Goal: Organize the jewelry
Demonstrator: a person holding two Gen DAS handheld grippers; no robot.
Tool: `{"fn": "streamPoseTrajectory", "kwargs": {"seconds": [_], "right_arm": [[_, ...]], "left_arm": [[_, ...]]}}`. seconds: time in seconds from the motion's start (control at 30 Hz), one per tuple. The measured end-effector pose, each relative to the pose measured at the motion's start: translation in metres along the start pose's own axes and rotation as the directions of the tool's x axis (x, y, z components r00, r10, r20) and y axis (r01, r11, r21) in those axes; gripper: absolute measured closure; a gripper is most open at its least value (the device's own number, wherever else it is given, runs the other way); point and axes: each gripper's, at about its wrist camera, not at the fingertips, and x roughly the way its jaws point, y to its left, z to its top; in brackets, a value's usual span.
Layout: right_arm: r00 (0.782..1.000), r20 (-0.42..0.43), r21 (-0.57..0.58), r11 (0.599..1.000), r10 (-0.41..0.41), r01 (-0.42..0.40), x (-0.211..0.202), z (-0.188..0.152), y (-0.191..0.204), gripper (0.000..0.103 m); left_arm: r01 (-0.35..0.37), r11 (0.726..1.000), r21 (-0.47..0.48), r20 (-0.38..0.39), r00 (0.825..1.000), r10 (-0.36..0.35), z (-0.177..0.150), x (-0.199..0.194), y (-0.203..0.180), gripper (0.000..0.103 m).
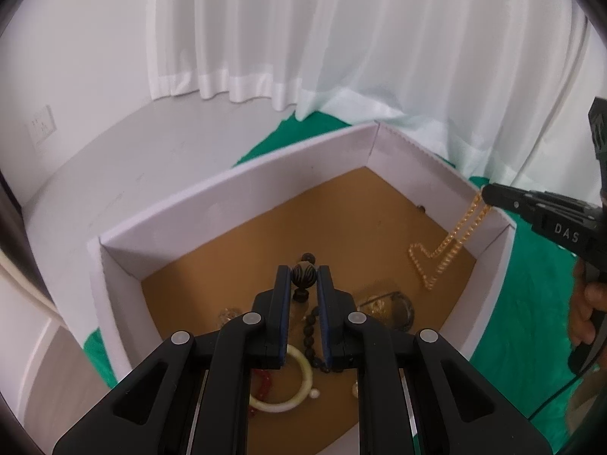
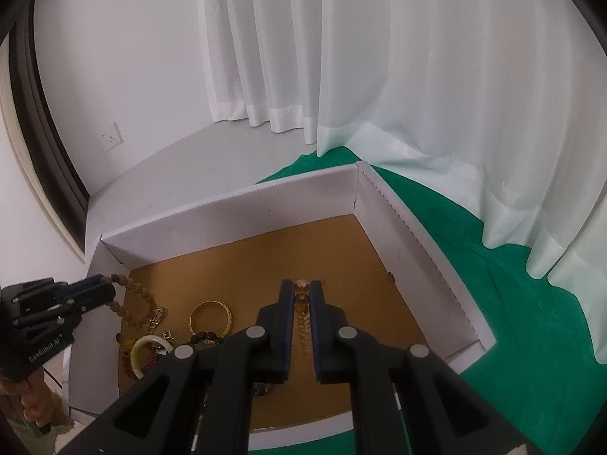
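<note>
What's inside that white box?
The white box holds a gold bangle, a pale ring bangle, red beads and a dark bead string. The claws hide whatever lies below them.

The box (image 2: 311, 197) sits on a cloth (image 2: 512, 303) with a curtain (image 2: 436, 76) behind it and to its right. In the box, a bangle (image 2: 210, 316), a ring (image 2: 146, 352) and a bead string (image 2: 132, 295) lie at the left, while a chain (image 1: 442, 252) trails across the floor toward the right wall
</note>
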Motion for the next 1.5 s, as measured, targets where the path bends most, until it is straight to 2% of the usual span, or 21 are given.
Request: {"fn": "streamPoseTrajectory", "kwargs": {"seconds": [0.07,0.1,0.13,0.17,0.2,0.23,0.3,0.4,0.63,0.7,0.8,0.87,1.0,1.07,1.2,1.27,1.4,1.5], "right_arm": [[1.0,-0.016,0.02,1.0,-0.003,0.003,0.004,-0.001,-0.001,0.091],[1.0,-0.026,0.035,0.999,-0.003,0.004,0.006,-0.003,-0.001,0.076],[1.0,-0.029,0.046,0.999,-0.006,0.007,0.007,-0.005,-0.002,0.049],[1.0,-0.025,0.057,0.998,-0.012,0.013,0.006,-0.007,-0.002,0.037],[1.0,-0.016,0.067,0.998,-0.021,0.022,0.005,-0.01,-0.004,0.029],[1.0,-0.012,0.072,0.997,-0.025,0.026,0.002,-0.012,-0.004,0.029],[0.999,-0.022,0.074,0.997,-0.034,0.036,-0.001,-0.019,-0.006,0.026],[0.998,-0.022,0.052,0.997,-0.061,0.062,-0.008,-0.033,-0.008,0.019],[0.993,-0.044,0.014,0.994,-0.112,0.113,-0.023,-0.058,-0.009,0.017],[0.992,-0.034,0.009,0.992,-0.124,0.124,-0.028,-0.062,-0.008,0.017],[0.993,-0.005,0.031,0.992,-0.119,0.119,-0.039,-0.067,-0.01,0.017],[0.993,0.015,0.054,0.991,-0.121,0.12,-0.046,-0.067,-0.013,0.017],[0.993,0.017,0.09,0.99,-0.115,0.113,-0.054,-0.064,-0.018,0.017],[0.996,0.015,0.097,0.992,-0.087,0.086,-0.056,-0.064,-0.019,0.017],[0.996,-0.054,0.107,0.991,-0.075,0.081,-0.051,-0.064,-0.014,0.017],[0.996,-0.062,0.1,0.992,-0.066,0.072,-0.051,-0.065,-0.009,0.017],[0.996,-0.073,0.073,0.996,-0.042,0.047,-0.052,-0.066,0.008,0.017],[0.997,-0.059,0.043,0.998,-0.048,0.051,-0.057,-0.063,0.019,0.016]], "left_arm": [[-0.005,1.0,0.002,-0.022,1.0,0.005,-0.004,0.008,-0.001,0.09],[-0.012,1.0,0.004,-0.035,0.999,0.013,-0.006,0.013,-0.002,0.089],[-0.022,1.0,0.01,-0.044,0.999,0.022,-0.009,0.017,-0.004,0.08],[-0.03,0.999,0.016,-0.049,0.998,0.031,-0.01,0.019,-0.005,0.071],[-0.041,0.999,0.022,-0.049,0.998,0.042,-0.013,0.021,-0.007,0.048],[-0.049,0.998,0.027,-0.042,0.998,0.05,-0.014,0.02,-0.008,0.027],[-0.072,0.996,0.052,-0.009,0.997,0.073,-0.018,0.015,-0.013,0.013],[-0.106,0.99,0.092,0.015,0.994,0.105,-0.022,0.007,-0.022,0.005],[-0.197,0.972,0.128,0.123,0.976,0.181,-0.028,-0.025,-0.044,0.003],[-0.196,0.973,0.123,0.147,0.973,0.178,-0.027,-0.035,-0.049,0.0],[-0.234,0.965,0.119,0.207,0.956,0.206,-0.03,-0.055,-0.058,0.001],[-0.235,0.965,0.118,0.242,0.949,0.201,-0.031,-0.065,-0.062,0.001],[-0.168,0.982,0.084,0.204,0.968,0.148,-0.031,-0.075,-0.062,0.001],[-0.176,0.981,0.081,0.183,0.97,0.159,-0.031,-0.074,-0.062,0.001],[-0.23,0.966,0.12,0.143,0.967,0.213,-0.031,-0.062,-0.062,0.001],[-0.23,0.966,0.119,0.129,0.968,0.215,-0.032,-0.059,-0.059,0.001],[-0.199,0.978,0.063,0.089,0.977,0.193,-0.03,-0.058,-0.049,0.0],[-0.216,0.976,0.033,0.073,0.974,0.214,-0.028,-0.061,-0.043,0.0]]}}
